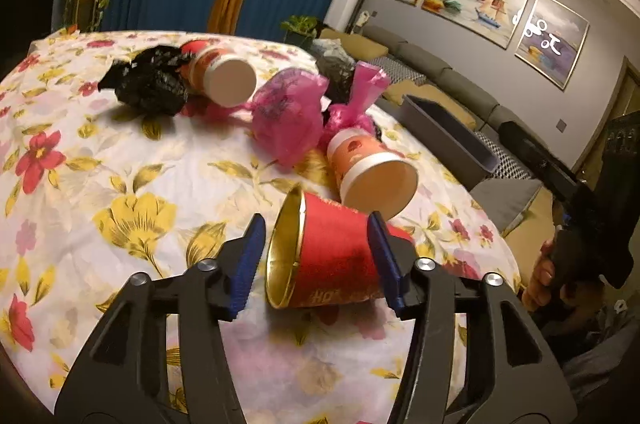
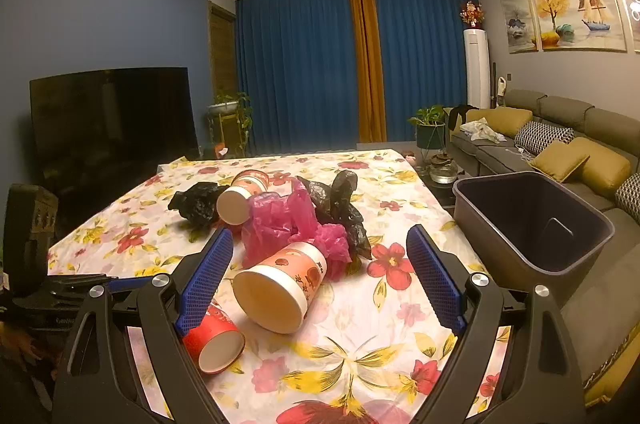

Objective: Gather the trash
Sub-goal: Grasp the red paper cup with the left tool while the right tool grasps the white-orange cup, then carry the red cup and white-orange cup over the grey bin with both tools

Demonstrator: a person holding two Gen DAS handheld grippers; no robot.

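Grasp stage: red cup lined up, not clamped yet

Cup pickup is the step in hand. Left gripper (image 1: pixel 316 260) straddles the red paper cup (image 1: pixel 332 256), which lies on its side on the floral tablecloth (image 1: pixel 120 152), gold-lined mouth facing approx 9 o'clock in the left wrist view. Right pad looks to touch the cup's base end; left pad stands off the rim w/ a visible gap, so jaws are apart around it, no grip. Next move, I'd judge: close until both pads bite the wall, gently since thin paper will crush, then lift and carry to the dark bin (image 2: pixel 536 220) off the table edge at approx 3 o'clock in the right wrist view.

Left tool tilts down toward the cloth. Right gripper (image 2: pixel 320 276) hovers nearly level, jaws wide and empty, w/ the pink-and-white cup (image 2: pixel 280 284) on the cloth between them, untouched. Pink bags (image 2: pixel 288 220), black bags (image 2: pixel 200 202) and another cup (image 2: pixel 242 196) wait at approx 12 o'clock.
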